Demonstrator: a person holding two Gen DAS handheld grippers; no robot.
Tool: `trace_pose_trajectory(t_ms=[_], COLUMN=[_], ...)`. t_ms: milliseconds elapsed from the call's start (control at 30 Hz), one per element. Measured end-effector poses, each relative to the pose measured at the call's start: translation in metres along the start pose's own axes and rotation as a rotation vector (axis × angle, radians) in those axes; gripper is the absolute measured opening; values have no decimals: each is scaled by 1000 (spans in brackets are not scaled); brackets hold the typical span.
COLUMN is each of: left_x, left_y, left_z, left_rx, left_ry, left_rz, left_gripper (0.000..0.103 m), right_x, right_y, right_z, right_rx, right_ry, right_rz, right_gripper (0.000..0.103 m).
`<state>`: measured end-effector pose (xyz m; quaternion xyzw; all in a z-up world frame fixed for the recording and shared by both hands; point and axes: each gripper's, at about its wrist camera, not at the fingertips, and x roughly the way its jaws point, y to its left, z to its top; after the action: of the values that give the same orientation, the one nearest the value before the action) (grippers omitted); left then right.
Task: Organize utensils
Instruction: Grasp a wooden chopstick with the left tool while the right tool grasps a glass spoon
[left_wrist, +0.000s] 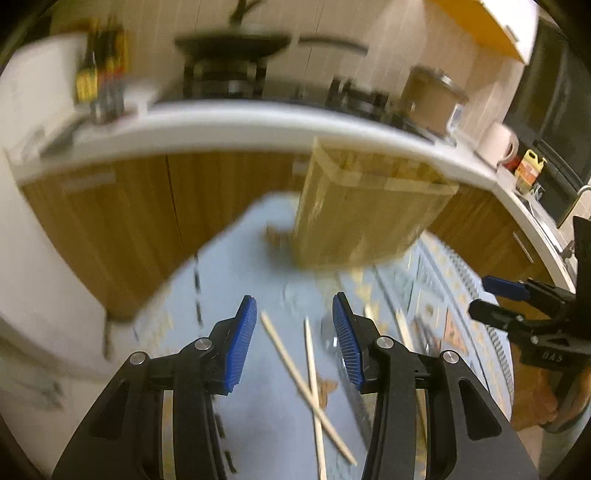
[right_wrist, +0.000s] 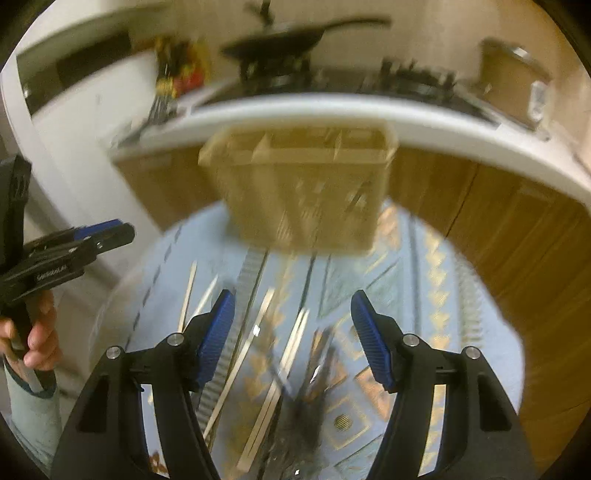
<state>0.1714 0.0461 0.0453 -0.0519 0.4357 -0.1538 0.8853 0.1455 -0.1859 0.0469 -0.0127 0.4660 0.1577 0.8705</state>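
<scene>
A beige utensil holder (left_wrist: 362, 221) (right_wrist: 306, 199) with several compartments stands upright at the far side of a round table covered by a blue patterned cloth (left_wrist: 236, 258) (right_wrist: 424, 295). Two wooden chopsticks (left_wrist: 295, 369) lie crossed on the cloth under my left gripper (left_wrist: 294, 297), which is open and holds nothing. Several more chopsticks (right_wrist: 258, 339) lie side by side under my open, empty right gripper (right_wrist: 293, 293). A dark blurred utensil (right_wrist: 310, 406) lies among them. Each gripper shows at the edge of the other's view: the right gripper (left_wrist: 495, 295), the left gripper (right_wrist: 110, 230).
Behind the table runs a white kitchen counter (left_wrist: 258, 122) over wooden cabinets (left_wrist: 110, 221), with a stove, a black pan (right_wrist: 280, 40), a pot (left_wrist: 432, 96), bottles and a white kettle (left_wrist: 498, 144). A person's hand (right_wrist: 37, 343) grips the left tool's handle.
</scene>
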Motion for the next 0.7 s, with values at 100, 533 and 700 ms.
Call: trace_pose_trajectory(t_ms=[100,533,700], left_x=[28,81,89], left_y=[15,20,11], left_z=[-13,-33,-37], left_rx=[-42,-41,7], left_ry=[83,193,192], left_rz=[6,92,132], left_gripper=[39,31,30], right_x=[26,78,92], right_y=[6,13,20], right_z=[-8,-12,-7], right_rx=[-5,-59,-80], right_ry=[76,195,216], right_rz=[40,64,61], right_gripper=[62,62,62])
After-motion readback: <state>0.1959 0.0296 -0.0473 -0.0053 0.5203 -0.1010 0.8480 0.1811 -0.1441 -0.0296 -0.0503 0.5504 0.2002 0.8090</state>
